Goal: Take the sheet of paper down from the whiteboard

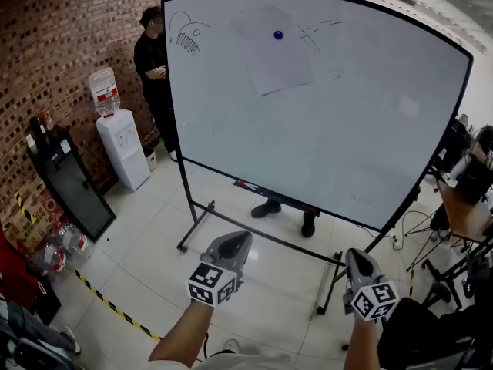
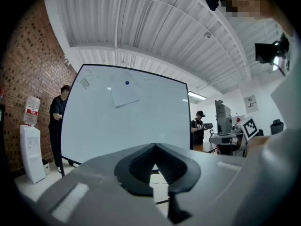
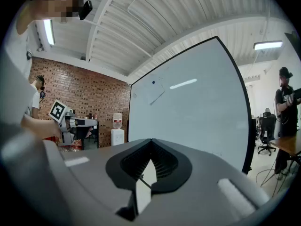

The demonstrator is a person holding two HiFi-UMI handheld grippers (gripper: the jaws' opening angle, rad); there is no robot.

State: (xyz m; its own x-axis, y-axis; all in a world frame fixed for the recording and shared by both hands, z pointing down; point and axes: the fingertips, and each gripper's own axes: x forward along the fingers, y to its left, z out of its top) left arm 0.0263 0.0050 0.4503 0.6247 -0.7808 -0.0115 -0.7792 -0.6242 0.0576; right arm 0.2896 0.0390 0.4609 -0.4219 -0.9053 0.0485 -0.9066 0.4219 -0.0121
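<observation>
A white sheet of paper (image 1: 273,52) hangs tilted near the top of a large whiteboard (image 1: 362,129), pinned by a blue magnet (image 1: 278,35). The same sheet (image 2: 123,93) and magnet (image 2: 127,83) show ahead in the left gripper view; in the right gripper view the sheet (image 3: 154,91) sits high on the board's left part. My left gripper (image 1: 235,241) and right gripper (image 1: 356,259) are held low, well in front of the board, pointing level toward it. Both are shut with nothing between the jaws.
The whiteboard stands on a wheeled frame (image 1: 196,226); a person's feet (image 1: 286,213) show behind it. Another person (image 1: 154,75) stands at its left by a water dispenser (image 1: 122,141) and brick wall. Desks and chairs (image 1: 462,206) crowd the right. Yellow-black floor tape (image 1: 115,308) runs at lower left.
</observation>
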